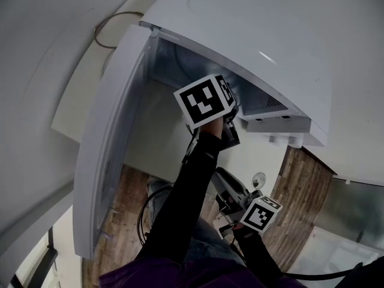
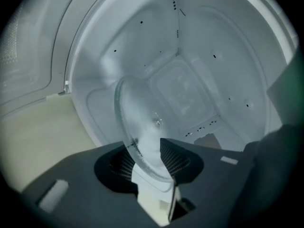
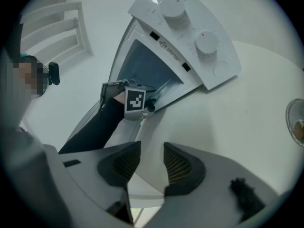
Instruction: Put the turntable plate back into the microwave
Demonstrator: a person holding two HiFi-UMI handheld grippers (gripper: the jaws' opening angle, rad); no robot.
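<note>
Microwave [image 1: 252,35], white, standing on a white tabletop [image 3: 247,118], its door [image 1: 111,131] swung fully open; control panel [image 3: 190,37] with two round dials [image 3: 172,6]. Item: plate [image 2: 142,122], round, clear glass, inside the cavity [image 2: 213,70], tilted steeply on edge rather than lying flat, with its lower rim down between the jaws of the left hand-held gripper [image 2: 151,148]. That gripper reaches in through the door opening and points somewhat downward; its jaws stand partway apart, wider than the thin rim, and the pads do not clamp the glass. The rim sits close against one pad, though actual contact cannot be told, nor whether the plate's far edge rests on the cavity floor. Item: right hand-held gripper [image 3: 152,158], held low outside the microwave and well apart from it, aimed toward the open door; its jaws are moderately apart with nothing between them. Sundries: black sleeve [image 1: 186,203] on the left arm; wood-plank floor [image 1: 129,191] below; thin brown cable [image 1: 105,29] lying looped beyond the door.
</note>
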